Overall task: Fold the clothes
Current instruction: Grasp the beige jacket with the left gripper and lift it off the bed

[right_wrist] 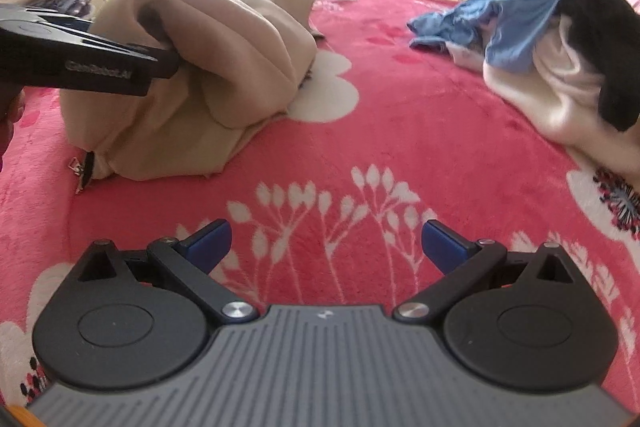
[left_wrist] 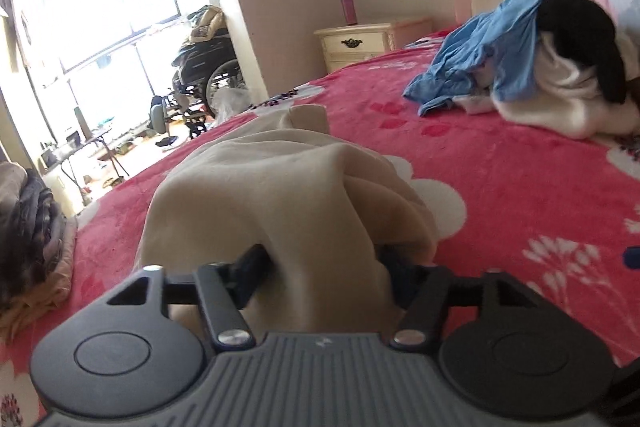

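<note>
On the red flowered blanket (right_wrist: 400, 115) one beige garment (right_wrist: 192, 75) lies bunched at the near left, and a single heap of three more, blue, black and white (right_wrist: 532, 39), sits far right. The left gripper (left_wrist: 316, 263) is clamped on a beige fold, so I'd lift gently and shake it flat before creasing. The right gripper (right_wrist: 326, 241) hangs with jaws apart, empty, over bare blanket; it should take the opposite edge.

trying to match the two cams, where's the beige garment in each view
Left wrist: beige garment at centre, draped over the left gripper.
Right wrist: upper left, the left gripper biting into it.
Shared landmark: blue garment on the pile at upper right.
</note>
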The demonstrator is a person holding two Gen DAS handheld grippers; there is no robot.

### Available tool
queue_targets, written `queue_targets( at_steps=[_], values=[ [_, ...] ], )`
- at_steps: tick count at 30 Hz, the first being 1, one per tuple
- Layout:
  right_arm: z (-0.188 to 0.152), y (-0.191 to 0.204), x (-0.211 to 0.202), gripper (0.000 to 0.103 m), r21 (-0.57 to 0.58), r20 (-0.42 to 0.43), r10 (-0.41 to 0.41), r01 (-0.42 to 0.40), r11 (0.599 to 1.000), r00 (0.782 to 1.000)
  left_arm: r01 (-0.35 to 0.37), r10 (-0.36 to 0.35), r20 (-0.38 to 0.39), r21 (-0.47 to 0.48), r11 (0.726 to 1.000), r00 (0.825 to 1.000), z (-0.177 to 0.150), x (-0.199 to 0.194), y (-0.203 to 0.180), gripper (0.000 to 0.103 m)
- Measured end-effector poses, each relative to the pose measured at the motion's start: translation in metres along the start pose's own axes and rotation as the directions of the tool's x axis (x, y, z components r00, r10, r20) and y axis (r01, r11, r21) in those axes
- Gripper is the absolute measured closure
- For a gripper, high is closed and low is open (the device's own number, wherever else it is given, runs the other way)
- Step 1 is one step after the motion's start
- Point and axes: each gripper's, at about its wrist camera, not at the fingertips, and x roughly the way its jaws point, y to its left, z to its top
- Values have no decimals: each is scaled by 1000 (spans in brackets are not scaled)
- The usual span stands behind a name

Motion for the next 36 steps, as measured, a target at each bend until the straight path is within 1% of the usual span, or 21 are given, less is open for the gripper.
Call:
queue_targets(
  at_steps=[1, 2, 3, 4, 5, 6, 9, 13, 17, 20, 22, 24, 25, 26, 28, 29, 30, 32, 33, 34, 36],
  values=[
    [0, -1, 2, 1, 5, -6, -3, 3, 1000, 1000, -15, 15, 5, -8, 1000, 1000, 1, 2, -1, 51],
    [-1, -2, 4, 1, 11, -11, -7, 7, 1000, 1000, -30, 30, 10, -16, 999, 1000, 2, 4, -2, 63],
    [-1, -4, 5, 1, 19, -17, -8, 9, 1000, 1000, -44, 44, 19, -36, 998, 999, 3, 3, 1, 73],
    [-1, -5, 6, 1, 26, -20, -9, 10, 1000, 1000, -48, 50, 32, -70, 996, 998, 4, 1, 6, 75],
    [-1, -6, 7, 1, 34, -22, -11, 11, 999, 1000, -52, 56, 44, -103, 993, 997, 4, -2, 11, 81],
    [-1, -7, 8, 1, 39, -23, -12, 13, 999, 1000, -58, 66, 49, -136, 989, 997, 5, -5, 17, 85],
    [-2, -8, 7, 1, 46, -20, -17, 18, 999, 1000, -90, 108, 74, -210, 974, 991, 5, -16, 34, 86],
    [-1, -5, 5, 1, 37, -3, -21, 21, 999, 1000, -146, 186, 114, -293, 945, 976, 6, -40, 59, 87],
    [-1, -2, -2, 1, 27, 19, -29, 29, 999, 999, -216, 290, 137, -393, 894, 947, 3, -70, 89, 87],
    [0, 0, -7, 1, 26, 38, -32, 31, 999, 999, -285, 378, 128, -450, 846, 917, -4, -94, 115, 87],
    [1, 1, -11, 1, 28, 51, -33, 32, 999, 998, -342, 438, 101, -481, 808, 893, -13, -110, 136, 87],
    [2, 2, -14, 1, 29, 61, -32, 30, 999, 998, -402, 490, 55, -496, 770, 870, -28, -120, 155, 87],
    [2, 2, -16, 1, 29, 65, -31, 29, 999, 997, -433, 509, 18, -500, 750, 861, -37, -123, 164, 87],
    [2, 3, -17, 1, 29, 70, -31, 29, 999, 997, -462, 512, -40, -494, 737, 858, -49, -121, 174, 87],
    [3, 4, -20, 1, 29, 80, -29, 27, 999, 996, -519, 513, -155, -475, 710, 844, -73, -116, 193, 85],
    [3, 5, -22, 1, 29, 82, -26, 24, 999, 996, -531, 494, -211, -465, 709, 843, -86, -113, 199, 83],
    [3, 6, -23, 1, 28, 83, -23, 20, 999, 996, -543, 474, -266, -454, 707, 840, -98, -110, 206, 77],
    [3, 8, -25, 1, 23, 84, -15, 13, 1000, 996, -561, 442, -348, -449, 696, 827, -121, -109, 212, 70],
    [2, 10, -25, 1, 18, 85, -13, 11, 1000, 996, -570, 446, -357, -448, 689, 821, -128, -115, 212, 69],
    [2, 11, -26, 1, 12, 85, -12, 11, 1000, 996, -578, 451, -365, -446, 683, 814, -136, -121, 212, 65],
    [2, 13, -26, 1, 8, 84, -9, 9, 1000, 996, -591, 480, -346, -423, 687, 806, -140, -133, 209, 45]
  ],
)
